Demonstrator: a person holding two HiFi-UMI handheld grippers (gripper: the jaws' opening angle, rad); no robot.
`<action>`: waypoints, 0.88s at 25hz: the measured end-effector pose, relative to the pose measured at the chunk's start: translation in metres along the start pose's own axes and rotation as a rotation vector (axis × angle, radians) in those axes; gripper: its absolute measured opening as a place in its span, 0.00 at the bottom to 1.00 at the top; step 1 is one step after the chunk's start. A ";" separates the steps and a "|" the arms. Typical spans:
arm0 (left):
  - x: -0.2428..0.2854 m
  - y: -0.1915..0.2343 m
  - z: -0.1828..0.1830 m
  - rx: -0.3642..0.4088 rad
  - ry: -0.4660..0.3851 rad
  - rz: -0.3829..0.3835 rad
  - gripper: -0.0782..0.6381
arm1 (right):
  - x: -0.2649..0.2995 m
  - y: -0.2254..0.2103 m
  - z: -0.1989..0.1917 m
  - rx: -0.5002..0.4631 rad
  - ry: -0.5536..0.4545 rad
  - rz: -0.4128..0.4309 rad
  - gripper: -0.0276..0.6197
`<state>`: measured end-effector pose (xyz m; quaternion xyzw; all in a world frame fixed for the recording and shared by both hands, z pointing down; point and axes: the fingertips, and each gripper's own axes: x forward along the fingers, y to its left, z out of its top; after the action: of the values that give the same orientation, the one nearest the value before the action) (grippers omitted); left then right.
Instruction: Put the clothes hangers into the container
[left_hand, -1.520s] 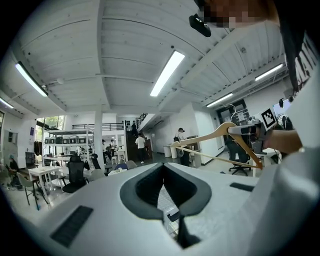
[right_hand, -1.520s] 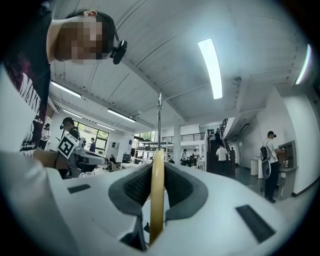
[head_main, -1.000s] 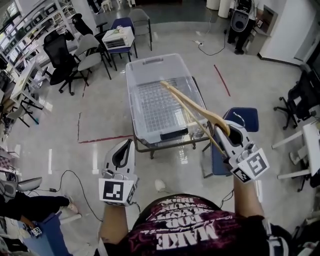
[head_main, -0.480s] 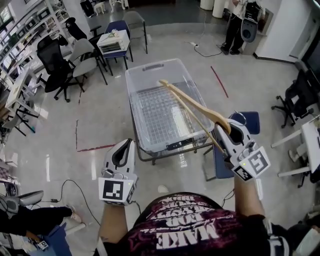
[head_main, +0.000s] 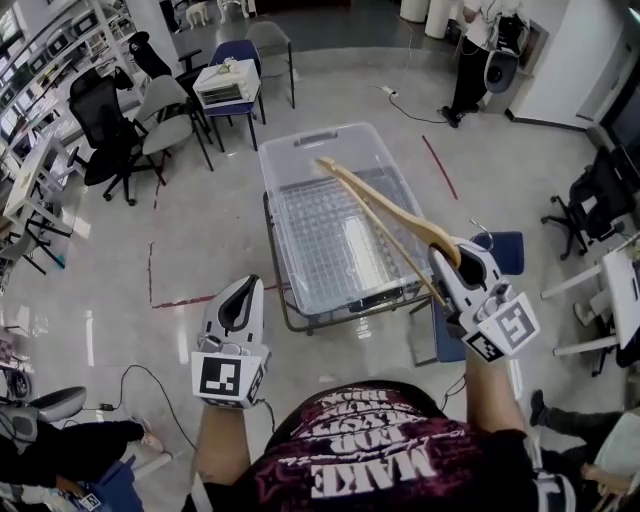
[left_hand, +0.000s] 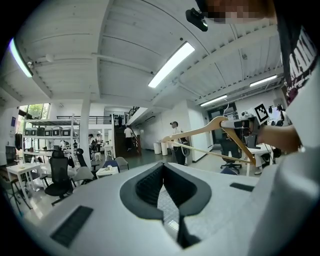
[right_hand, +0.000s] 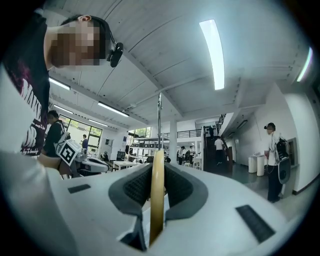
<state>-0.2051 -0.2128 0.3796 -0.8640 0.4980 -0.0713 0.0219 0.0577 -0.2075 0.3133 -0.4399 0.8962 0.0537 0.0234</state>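
Observation:
A clear plastic container (head_main: 305, 137) stands open on a metal cart in front of me, and I see nothing inside it. My right gripper (head_main: 453, 263) is shut on a wooden clothes hanger (head_main: 385, 215), which reaches out over the container's right half, tilted up and to the left. In the right gripper view the wooden hanger (right_hand: 156, 180) stands on edge between the pads, its metal hook (right_hand: 159, 117) pointing up. My left gripper (head_main: 240, 303) hovers near the container's front left corner, shut and holding nothing. From the left gripper (left_hand: 165, 177) view, the hanger (left_hand: 200, 132) shows at the right.
A blue chair (head_main: 500, 248) stands right beside the cart. Office chairs (head_main: 150, 125) and desks fill the back left. A person (head_main: 470, 55) stands at the back right. Cables (head_main: 140, 375) lie on the floor at the left, near a seated person (head_main: 50, 465).
The container and cart have shifted lower and slightly right in the head view. The right gripper still holds the hanger over it in the same way. The left gripper has barely moved.

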 end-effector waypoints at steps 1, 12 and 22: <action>0.001 0.002 -0.004 -0.007 0.004 0.000 0.12 | 0.003 0.002 -0.002 0.002 0.004 0.002 0.14; 0.025 -0.002 -0.024 -0.043 0.046 -0.023 0.12 | 0.024 -0.018 -0.020 0.034 0.037 0.010 0.14; 0.070 0.017 -0.011 -0.014 0.060 0.054 0.12 | 0.076 -0.065 -0.037 0.110 0.005 0.095 0.14</action>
<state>-0.1871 -0.2814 0.3954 -0.8477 0.5222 -0.0930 0.0031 0.0622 -0.3109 0.3380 -0.3949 0.9177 0.0042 0.0427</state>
